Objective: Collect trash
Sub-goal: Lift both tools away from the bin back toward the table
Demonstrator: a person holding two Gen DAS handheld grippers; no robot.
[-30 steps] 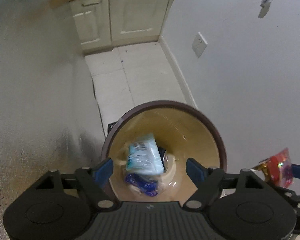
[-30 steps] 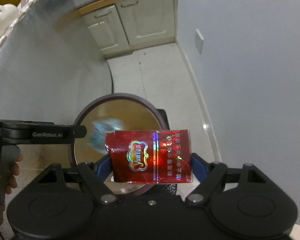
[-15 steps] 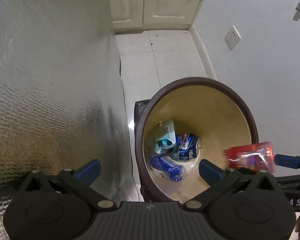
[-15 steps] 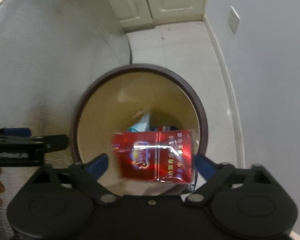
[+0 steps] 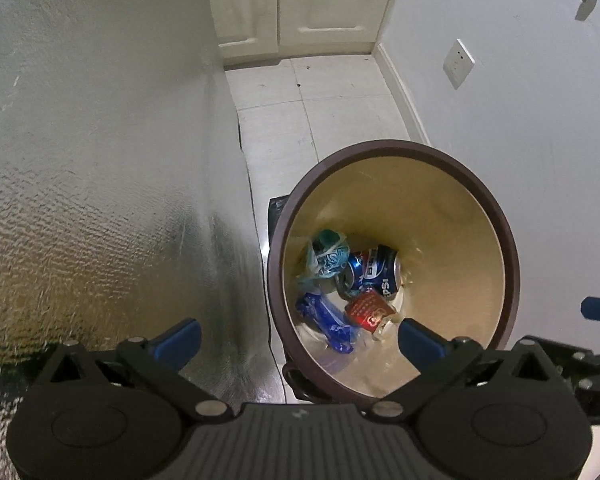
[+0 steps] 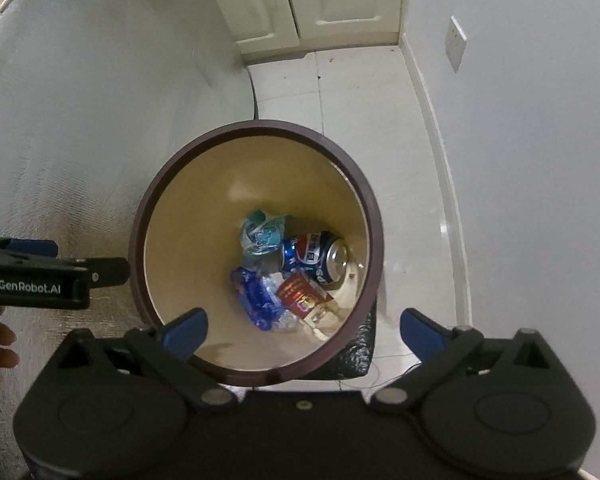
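Red packet (image 6: 303,295) dropped from right tongs (image 6: 302,327) into bin (image 6: 256,124), below them.

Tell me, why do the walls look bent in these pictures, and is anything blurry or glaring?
Left wrist view: the fisheye lens bows the foil-covered panel and darkens the corners; the trash bin and Pepsi can are sharp. Right wrist view: the same curving along the baseboard, a small glare spot on the floor tile, and shine on the red wrapper.
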